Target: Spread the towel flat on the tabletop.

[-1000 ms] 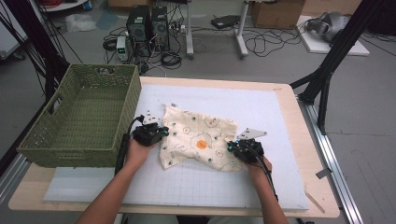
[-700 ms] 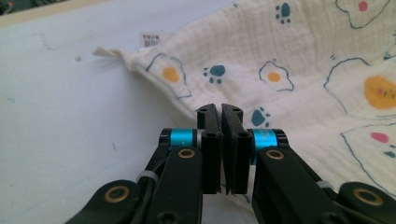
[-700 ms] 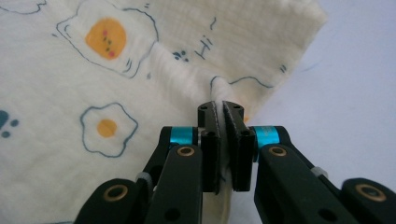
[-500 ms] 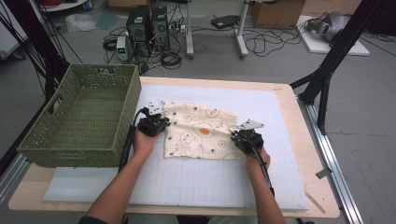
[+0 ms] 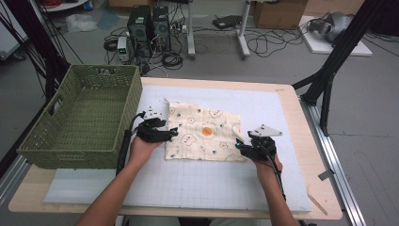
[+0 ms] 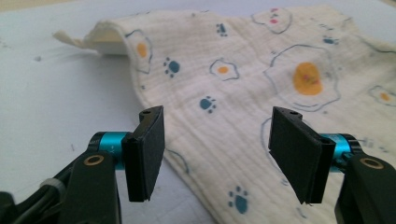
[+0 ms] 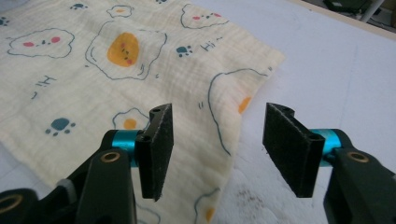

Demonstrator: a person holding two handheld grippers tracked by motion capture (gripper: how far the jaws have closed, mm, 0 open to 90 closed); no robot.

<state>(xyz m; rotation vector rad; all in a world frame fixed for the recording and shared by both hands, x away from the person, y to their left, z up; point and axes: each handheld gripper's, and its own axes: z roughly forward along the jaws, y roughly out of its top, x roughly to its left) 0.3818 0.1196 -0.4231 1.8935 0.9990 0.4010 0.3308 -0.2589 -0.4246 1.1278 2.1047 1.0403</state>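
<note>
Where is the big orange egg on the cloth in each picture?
High view: the orange egg sits in the middle of the cloth, between the two hands.
Left gripper view: the egg is at upper right, beyond the right jaw.
Right gripper view: the egg is at upper left, beyond the left jaw.
Shared landmark: the white mat under the cloth.

A green woven basket [image 5: 80,117] sits left on the white mat [image 5: 282,122].
</note>
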